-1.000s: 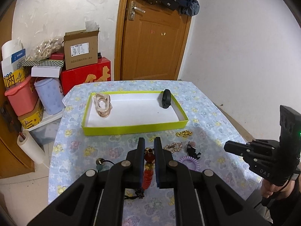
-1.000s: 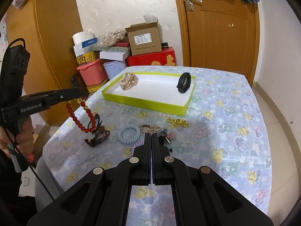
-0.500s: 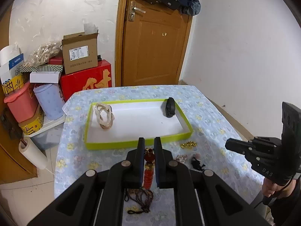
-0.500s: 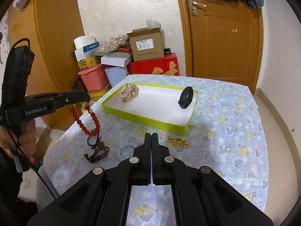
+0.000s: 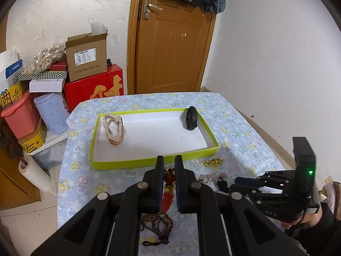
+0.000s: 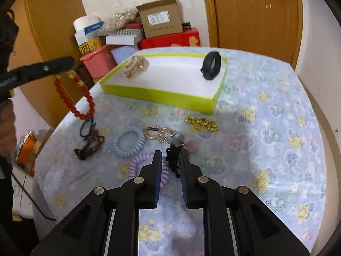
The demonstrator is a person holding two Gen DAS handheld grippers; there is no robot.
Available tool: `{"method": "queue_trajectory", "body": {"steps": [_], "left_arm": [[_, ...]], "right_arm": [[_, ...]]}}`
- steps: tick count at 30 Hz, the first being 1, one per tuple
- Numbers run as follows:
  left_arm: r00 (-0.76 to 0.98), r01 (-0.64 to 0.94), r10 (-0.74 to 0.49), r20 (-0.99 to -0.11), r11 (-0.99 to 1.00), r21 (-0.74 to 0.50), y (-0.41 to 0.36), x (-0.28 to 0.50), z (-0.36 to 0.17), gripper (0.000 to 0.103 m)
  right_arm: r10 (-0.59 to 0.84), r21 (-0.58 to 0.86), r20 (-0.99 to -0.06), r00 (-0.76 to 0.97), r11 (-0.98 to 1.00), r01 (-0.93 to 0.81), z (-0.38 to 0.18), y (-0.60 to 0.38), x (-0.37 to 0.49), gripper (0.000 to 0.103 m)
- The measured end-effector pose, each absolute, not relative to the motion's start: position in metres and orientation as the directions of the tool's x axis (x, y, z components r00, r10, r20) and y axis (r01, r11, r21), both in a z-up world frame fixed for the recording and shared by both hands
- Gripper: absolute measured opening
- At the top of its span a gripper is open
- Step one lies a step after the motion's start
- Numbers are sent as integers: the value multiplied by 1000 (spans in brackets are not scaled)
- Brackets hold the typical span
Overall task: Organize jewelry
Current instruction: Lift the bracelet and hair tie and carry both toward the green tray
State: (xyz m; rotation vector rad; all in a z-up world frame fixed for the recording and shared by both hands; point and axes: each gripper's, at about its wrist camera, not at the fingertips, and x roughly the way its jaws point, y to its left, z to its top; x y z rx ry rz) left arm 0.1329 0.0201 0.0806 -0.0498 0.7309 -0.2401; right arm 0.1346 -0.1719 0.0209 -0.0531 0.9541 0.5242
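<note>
Lettering on the cardboard box [image 5: 86, 56] is blurring; left gripper [image 5: 169, 166] is pinching a red bead bracelet [image 6: 74, 98], while right gripper [image 6: 169, 160], angling downward, has just been opening above a black charm [image 6: 173, 157], untouched.

1. A red bead bracelet [image 6: 85, 98] hangs in the air.
2. Gold chain [image 6: 202, 123], blue [image 6: 129, 141] and purple [image 6: 147, 164] hair ties lie on the cloth.
3. The yellow-green tray [image 5: 149, 162] holds a black band [image 5: 190, 121] and maybe a clear clip [image 5: 114, 129].
</note>
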Motion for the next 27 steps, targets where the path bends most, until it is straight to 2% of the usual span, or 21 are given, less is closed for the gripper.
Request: {"method": "queue_trajectory", "body": {"steps": [13,27], "left_arm": [[707,199,-232,-668,972,-127,22,140,76,10],[706,207,-237,-668,970,-126,20,150,77,10]], "right_arm": [[381,186,-824,419,880,-436,-1,-161,156,17],[414,188,-780,469,870,-455,22,-164,150,15]]}}
